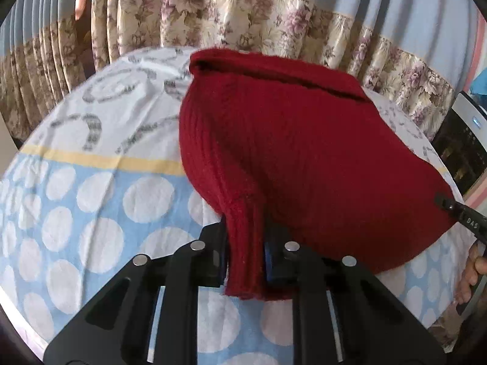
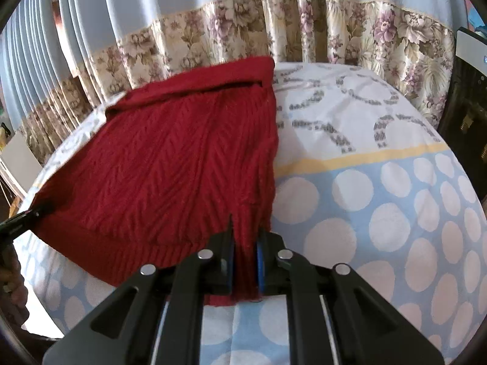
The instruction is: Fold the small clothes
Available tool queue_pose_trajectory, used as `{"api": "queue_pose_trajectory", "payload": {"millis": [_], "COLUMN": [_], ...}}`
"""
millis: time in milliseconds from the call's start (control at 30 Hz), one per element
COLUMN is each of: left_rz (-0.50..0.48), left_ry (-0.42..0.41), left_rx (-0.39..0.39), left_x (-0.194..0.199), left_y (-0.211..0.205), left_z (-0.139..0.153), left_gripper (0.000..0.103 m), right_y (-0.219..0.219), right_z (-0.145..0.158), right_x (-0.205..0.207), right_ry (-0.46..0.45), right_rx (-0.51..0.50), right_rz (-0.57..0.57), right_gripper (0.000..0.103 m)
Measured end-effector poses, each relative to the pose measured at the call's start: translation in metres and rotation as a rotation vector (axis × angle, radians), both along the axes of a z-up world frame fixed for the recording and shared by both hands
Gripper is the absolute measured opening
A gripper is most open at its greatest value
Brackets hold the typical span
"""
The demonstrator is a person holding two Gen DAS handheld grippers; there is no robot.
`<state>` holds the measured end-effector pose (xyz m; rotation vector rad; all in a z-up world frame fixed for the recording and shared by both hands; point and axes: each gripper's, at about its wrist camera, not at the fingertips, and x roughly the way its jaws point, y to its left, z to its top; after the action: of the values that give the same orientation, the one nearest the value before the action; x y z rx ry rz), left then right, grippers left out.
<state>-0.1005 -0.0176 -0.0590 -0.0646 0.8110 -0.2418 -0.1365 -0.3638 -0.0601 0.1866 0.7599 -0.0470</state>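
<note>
A dark red knitted garment [image 1: 304, 152] [image 2: 170, 164] lies spread on a round surface covered by a sheet. Its near hem is lifted at two corners. My left gripper [image 1: 245, 255] is shut on the garment's near left corner, and a strip of ribbed hem hangs between the pads. My right gripper [image 2: 246, 261] is shut on the near right corner, with bunched knit between its blue pads. The right gripper's tip [image 1: 465, 216] also shows at the garment's right edge in the left wrist view. The left gripper's tip [image 2: 18, 222] shows at the left edge in the right wrist view.
The sheet [image 1: 91, 200] [image 2: 380, 206] is pale blue with white dots nearby, and white with grey rings farther back. Blue curtains with a floral band [image 1: 243, 21] [image 2: 350, 27] hang behind it. A dark appliance [image 1: 462, 146] [image 2: 468, 97] stands at the right. A person's hand [image 1: 474, 267] holds the right gripper.
</note>
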Motion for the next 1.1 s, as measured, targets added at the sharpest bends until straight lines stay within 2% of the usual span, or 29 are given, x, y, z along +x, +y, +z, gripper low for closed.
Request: {"api": "queue_pose_trajectory", "payload": {"millis": [267,500,700,833,900,1100], "left_rz": [0.003,-0.026,0.014,0.037,0.057,0.099], "left_ry": [-0.113,-0.157,-0.212,-0.210,-0.213,-0.172], "left_rx": [0.054,0.056,0.077,0.062,0.089,0.166], "left_x": [0.020,0.079,0.142,0.197,0.224,0.298], "left_y": [-0.001,-0.011,-0.021,-0.033,-0.040,-0.060], "left_z": [0.047,0.090,0.117,0.129,0.130,0.108], "left_gripper": [0.016,0.016,0.016,0.016,0.016,0.016], "right_y": [-0.005,-0.006,-0.015,-0.029,-0.033,-0.045], "right_z": [0.047,0.093,0.126,0.129,0.127,0.110], "right_x": [0.011,0.056,0.118,0.171,0.201,0.276], "right_ry": [-0.111,-0.187,-0.228,-0.219,-0.208,-0.154], "right_rx": [-0.011,-0.007,0.015,0.069,0.074,0.084], "right_rz": [0.026,0.045,0.015,-0.020,-0.038,-0.081], "right_gripper": [0.010,0.010,0.010,0.010,0.010,0.010]}}
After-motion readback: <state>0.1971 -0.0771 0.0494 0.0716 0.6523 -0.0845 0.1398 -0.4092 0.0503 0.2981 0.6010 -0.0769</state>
